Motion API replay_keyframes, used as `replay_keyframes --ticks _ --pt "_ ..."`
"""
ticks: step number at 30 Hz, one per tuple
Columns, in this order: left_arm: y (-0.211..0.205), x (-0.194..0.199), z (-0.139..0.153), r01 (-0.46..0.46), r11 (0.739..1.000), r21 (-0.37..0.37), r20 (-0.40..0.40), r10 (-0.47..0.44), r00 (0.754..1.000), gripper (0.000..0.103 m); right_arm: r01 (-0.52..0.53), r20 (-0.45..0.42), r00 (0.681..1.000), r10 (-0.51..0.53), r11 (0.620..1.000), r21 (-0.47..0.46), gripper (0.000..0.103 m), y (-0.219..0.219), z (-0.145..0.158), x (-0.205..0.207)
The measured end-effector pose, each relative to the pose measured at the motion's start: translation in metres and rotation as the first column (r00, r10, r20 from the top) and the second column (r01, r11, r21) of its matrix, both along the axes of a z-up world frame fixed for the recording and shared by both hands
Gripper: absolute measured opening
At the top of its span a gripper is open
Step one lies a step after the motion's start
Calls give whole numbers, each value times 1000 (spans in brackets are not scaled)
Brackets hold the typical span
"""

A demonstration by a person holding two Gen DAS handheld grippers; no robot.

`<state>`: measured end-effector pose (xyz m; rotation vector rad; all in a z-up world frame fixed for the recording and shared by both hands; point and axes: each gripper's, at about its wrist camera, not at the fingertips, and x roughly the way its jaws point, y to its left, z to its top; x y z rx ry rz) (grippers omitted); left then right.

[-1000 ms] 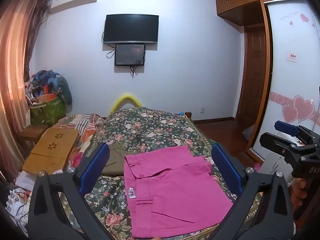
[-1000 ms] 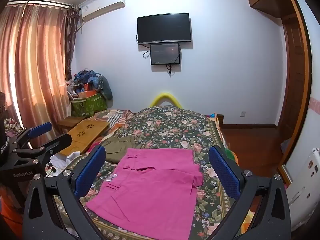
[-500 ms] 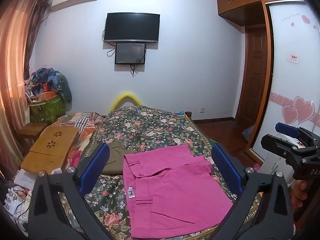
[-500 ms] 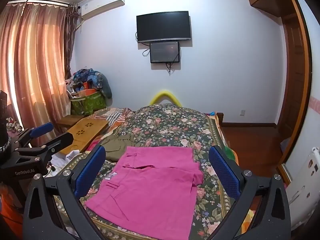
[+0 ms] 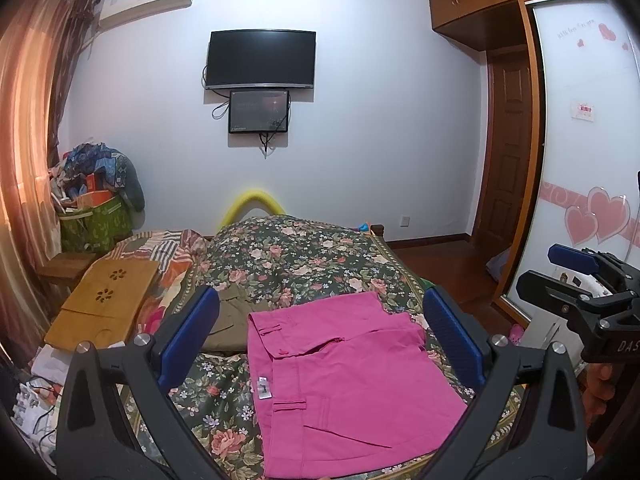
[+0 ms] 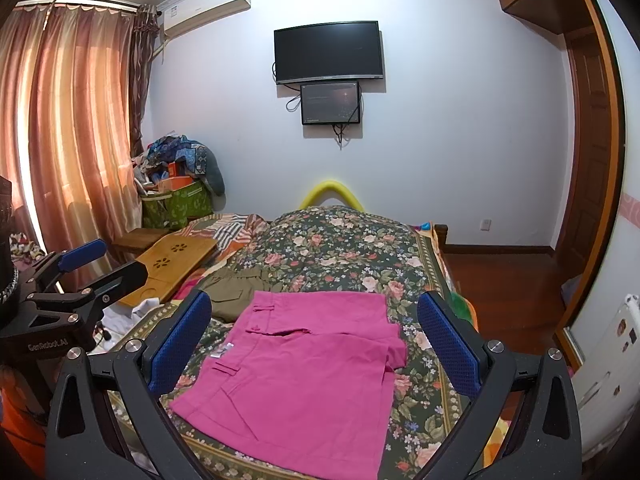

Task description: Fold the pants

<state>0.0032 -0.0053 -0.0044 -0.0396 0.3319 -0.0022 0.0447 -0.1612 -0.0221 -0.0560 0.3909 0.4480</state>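
Note:
Pink pants (image 5: pixel 344 380) lie folded flat on the near end of the floral bed (image 5: pixel 304 256); they also show in the right wrist view (image 6: pixel 304 376). My left gripper (image 5: pixel 320 336) is open and empty, held above the pants. My right gripper (image 6: pixel 314 344) is open and empty, also above them. Each gripper shows in the other's view: the right one (image 5: pixel 576 276) at the right edge, the left one (image 6: pixel 92 264) at the left edge.
Olive folded clothes (image 5: pixel 226 320) lie just left of the pink pants. A wooden lap tray (image 5: pixel 104 300) rests on the bed's left side. A green basket of clothes (image 5: pixel 94 220) stands by the curtains. A wardrobe (image 5: pixel 584 200) is at the right.
Both grippers have lifted and pulled back slightly; the view tilts a little upward. The pants have not moved.

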Motion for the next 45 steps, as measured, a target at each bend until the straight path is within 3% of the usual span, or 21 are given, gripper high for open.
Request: replay_keyframes --ticks 45 --pt "-10 1 2 12 1000 13 4 -12 1000 103 2 -13 1000 -2 1000 4 103 -5 -3 4"
